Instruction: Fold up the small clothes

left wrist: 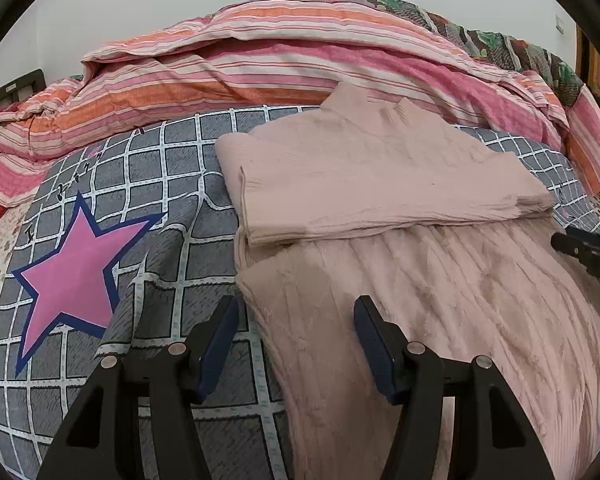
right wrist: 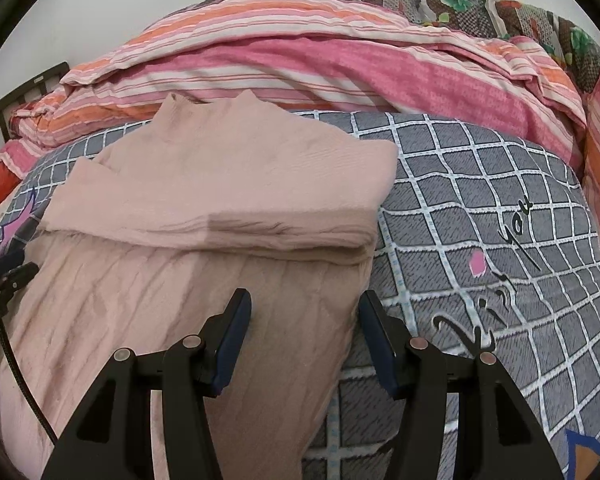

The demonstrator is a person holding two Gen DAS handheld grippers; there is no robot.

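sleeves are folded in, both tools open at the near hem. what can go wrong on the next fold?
1. Each tool, left tool and right tool, straddles a side edge of the pink sweater, so a pad could also pinch the checked bedsheet.
2. The folded sleeves lie loose and could slide.
3. Uneven lifting would skew the fold.

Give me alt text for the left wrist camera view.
A pale pink knit sweater, sleeves folded across its body, lies on a grey checked bedsheet. The open left claw hovers at its near left edge. A pink star print sits left, striped quilts behind.
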